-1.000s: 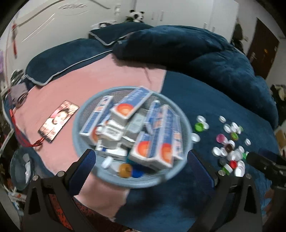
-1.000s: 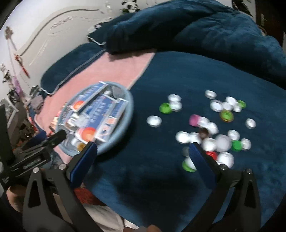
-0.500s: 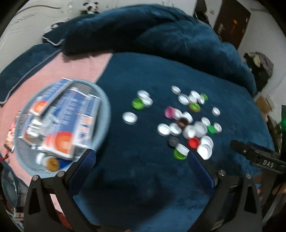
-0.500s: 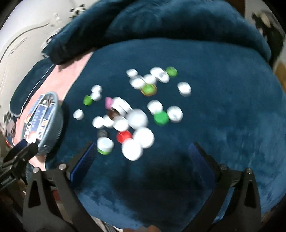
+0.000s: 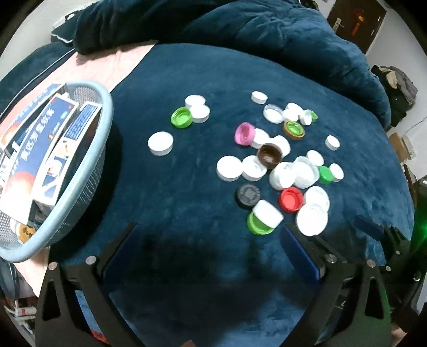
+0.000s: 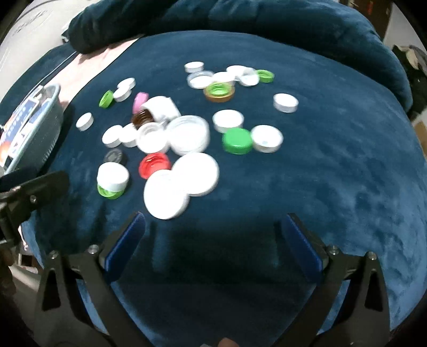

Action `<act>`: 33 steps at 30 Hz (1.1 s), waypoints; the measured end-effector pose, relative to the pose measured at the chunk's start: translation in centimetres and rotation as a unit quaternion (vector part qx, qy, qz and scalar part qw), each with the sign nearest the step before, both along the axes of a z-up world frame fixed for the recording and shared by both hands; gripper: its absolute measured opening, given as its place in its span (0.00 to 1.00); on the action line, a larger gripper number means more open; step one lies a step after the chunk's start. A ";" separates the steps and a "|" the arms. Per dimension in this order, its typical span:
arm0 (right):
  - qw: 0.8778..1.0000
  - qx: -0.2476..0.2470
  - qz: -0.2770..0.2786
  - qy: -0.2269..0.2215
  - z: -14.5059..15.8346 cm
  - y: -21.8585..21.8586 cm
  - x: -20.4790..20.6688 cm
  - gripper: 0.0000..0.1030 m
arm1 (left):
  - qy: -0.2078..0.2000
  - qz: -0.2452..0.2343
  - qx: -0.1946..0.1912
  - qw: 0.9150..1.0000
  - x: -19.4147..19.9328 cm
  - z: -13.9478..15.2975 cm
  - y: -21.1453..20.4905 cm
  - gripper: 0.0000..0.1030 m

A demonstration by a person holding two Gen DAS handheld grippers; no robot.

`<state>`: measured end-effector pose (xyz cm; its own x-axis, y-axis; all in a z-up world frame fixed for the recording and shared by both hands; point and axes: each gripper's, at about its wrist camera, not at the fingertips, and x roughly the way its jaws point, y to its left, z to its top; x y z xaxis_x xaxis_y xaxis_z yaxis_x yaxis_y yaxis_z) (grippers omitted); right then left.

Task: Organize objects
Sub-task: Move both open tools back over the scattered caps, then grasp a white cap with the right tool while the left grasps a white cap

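Several bottle caps lie scattered on a dark blue blanket (image 5: 186, 202), mostly white, with a red cap (image 5: 291, 199), a black cap (image 5: 248, 194), a brown cap (image 5: 270, 155), a pink cap (image 5: 244, 133) and green ones (image 5: 181, 117). A light blue mesh basket (image 5: 88, 170) full of blue-and-orange boxes (image 5: 40, 149) stands at the left. My left gripper (image 5: 210, 245) hangs open above the blanket, just short of the caps. My right gripper (image 6: 210, 235) is open too, near a large white cap (image 6: 166, 193). The red cap (image 6: 154, 165) and basket (image 6: 34, 138) also show in the right wrist view.
A bunched dark blue duvet (image 5: 267, 34) rises behind the caps. A pink sheet (image 5: 112, 61) lies at the back left. The bed's edge drops off at the right, where a dark door (image 5: 355, 21) and a pile of clothes (image 5: 395, 85) stand.
Both views have swung right, from the basket toward the scattered caps. The caps now sit closer and larger in front of each gripper. Both grippers have stayed open.
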<state>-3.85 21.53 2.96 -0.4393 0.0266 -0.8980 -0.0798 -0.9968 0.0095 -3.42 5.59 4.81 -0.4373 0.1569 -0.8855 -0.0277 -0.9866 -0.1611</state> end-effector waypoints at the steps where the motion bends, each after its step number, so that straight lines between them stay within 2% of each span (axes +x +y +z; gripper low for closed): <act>1: 1.000 0.000 0.005 0.001 -0.1 -0.4 -0.2 1.00 | -0.001 0.000 -0.001 1.000 0.0 -0.2 -0.2 0.99; 5: 1.000 0.000 0.020 0.010 -0.3 -1.8 -1.0 0.99 | -0.005 0.003 -0.004 1.000 0.2 -0.8 -1.0 0.99; 7: 0.999 0.005 0.027 0.017 -0.2 -2.6 -1.4 0.90 | -0.008 0.006 -0.003 1.000 0.3 -1.0 -1.4 0.99; 9: 0.999 0.017 0.030 0.009 -0.5 -3.0 -1.8 0.46 | -0.008 0.006 -0.001 1.000 0.4 -1.0 -1.6 0.99; 10: 0.999 0.022 0.027 0.004 -0.6 -2.9 -1.9 0.39 | -0.007 0.004 -0.002 1.000 0.5 -1.1 -1.6 0.99; 11: 1.000 0.021 0.020 0.004 -0.5 -2.7 -1.8 0.40 | -0.007 0.002 -0.003 1.000 0.5 -1.1 -1.4 0.99; 14: 1.000 -0.021 -0.013 0.009 0.3 -0.9 -1.2 0.40 | -0.008 -0.007 -0.001 1.000 0.5 -1.3 -0.7 0.99; 19: 0.993 -0.086 -0.085 0.017 1.8 2.8 0.9 0.40 | -0.002 -0.044 -0.006 0.999 0.3 -2.0 2.1 0.99; 21: 0.989 -0.099 -0.108 0.014 1.8 4.0 1.6 0.40 | -0.004 -0.056 -0.005 0.998 0.0 -2.6 3.2 0.97; 23: 0.987 -0.105 -0.122 0.007 1.5 4.8 1.9 0.40 | -0.007 -0.066 -0.003 0.998 -0.3 -3.2 4.1 0.91; 29: 0.987 -0.109 -0.121 -0.005 0.4 5.3 2.1 0.40 | 0.003 -0.061 0.005 0.998 -1.7 -3.5 5.1 0.84; 30: 0.987 -0.109 -0.118 -0.005 0.4 5.3 2.2 0.40 | 0.006 -0.063 0.006 0.998 -1.8 -3.4 5.2 0.81; 32: 0.987 -0.109 -0.114 -0.006 0.3 5.4 2.4 0.40 | 0.009 -0.069 0.003 0.998 -2.1 -3.4 5.5 0.68; 33: 0.988 -0.109 -0.113 -0.007 0.2 5.4 2.4 0.40 | 0.009 -0.073 0.002 0.997 -2.2 -3.5 5.7 0.43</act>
<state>-1.49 26.95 3.12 -0.4311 -0.0721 -0.8994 -0.3020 -0.9278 0.2192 -5.61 11.32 1.30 -0.4248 0.2227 -0.8775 -0.1735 -0.9713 -0.1625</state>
